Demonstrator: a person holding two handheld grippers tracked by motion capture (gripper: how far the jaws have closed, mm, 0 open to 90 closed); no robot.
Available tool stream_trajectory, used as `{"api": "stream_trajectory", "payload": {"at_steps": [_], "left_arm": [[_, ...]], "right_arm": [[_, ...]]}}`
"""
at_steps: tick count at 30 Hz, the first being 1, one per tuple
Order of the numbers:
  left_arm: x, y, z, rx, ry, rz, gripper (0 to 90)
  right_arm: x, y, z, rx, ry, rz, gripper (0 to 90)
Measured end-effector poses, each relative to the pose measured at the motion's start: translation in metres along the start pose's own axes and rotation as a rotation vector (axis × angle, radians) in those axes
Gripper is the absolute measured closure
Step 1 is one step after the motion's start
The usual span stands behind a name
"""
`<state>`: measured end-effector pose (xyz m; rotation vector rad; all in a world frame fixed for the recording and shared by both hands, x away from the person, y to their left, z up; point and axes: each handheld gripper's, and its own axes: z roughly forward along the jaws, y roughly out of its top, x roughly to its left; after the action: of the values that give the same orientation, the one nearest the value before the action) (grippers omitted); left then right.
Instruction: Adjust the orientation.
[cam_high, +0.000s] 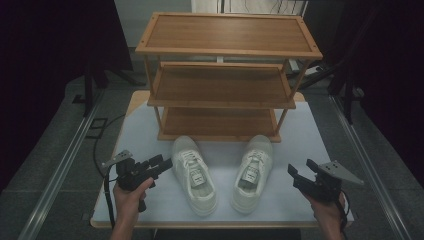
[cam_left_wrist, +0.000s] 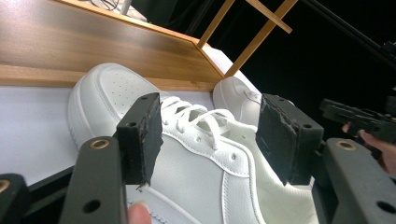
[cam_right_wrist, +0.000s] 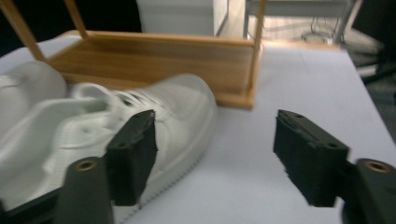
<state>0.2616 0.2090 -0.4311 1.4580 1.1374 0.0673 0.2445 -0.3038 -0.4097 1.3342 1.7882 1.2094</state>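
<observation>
While two white shoes (cam_high: 195, 172) wait before a wooden rack (cam_high: 225, 75) on the worktop (cam_high: 310, 135), left tool (cam_high: 162, 162) and right tool (cam_high: 297, 172) flank them, both wide and empty, apparently ready to lift.

- My left gripper (cam_left_wrist: 210, 140) looks like matt black plastic; its pads (cam_left_wrist: 144, 135) are rough, frayed foam.
- The shoes (cam_left_wrist: 196, 154) look like smooth white leather with a faint grain.
- The rack (cam_high: 227, 75) is warm, smooth wood.
- The table (cam_right_wrist: 280, 186) is pale and matt.
</observation>
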Motion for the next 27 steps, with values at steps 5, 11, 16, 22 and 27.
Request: {"api": "stream_trajectory", "payload": {"at_steps": [5, 11, 16, 22, 27], "left_arm": [[0.001, -0.002, 0.003, 0.014, -0.005, -0.014, 40.2], [0.000, -0.002, 0.003, 0.017, -0.020, -0.031, 40.3], [-0.001, -0.002, 0.000, 0.008, -0.017, -0.043, 40.8], [-0.004, -0.001, -0.004, 0.000, -0.028, -0.043, 40.9], [-0.004, -0.001, -0.002, 0.009, -0.030, -0.045, 41.1]], "right_arm": [[0.022, 0.010, -0.013, -0.035, 0.092, -0.069, 44.5], [0.063, 0.020, -0.024, -0.038, 0.261, -0.140, 65.9], [0.098, 0.016, -0.020, 0.002, 0.356, -0.177, 85.7], [0.134, 0.001, -0.007, 0.064, 0.392, -0.255, 89.6], [0.150, -0.011, 0.003, 0.111, 0.420, -0.286, 89.6]]}}
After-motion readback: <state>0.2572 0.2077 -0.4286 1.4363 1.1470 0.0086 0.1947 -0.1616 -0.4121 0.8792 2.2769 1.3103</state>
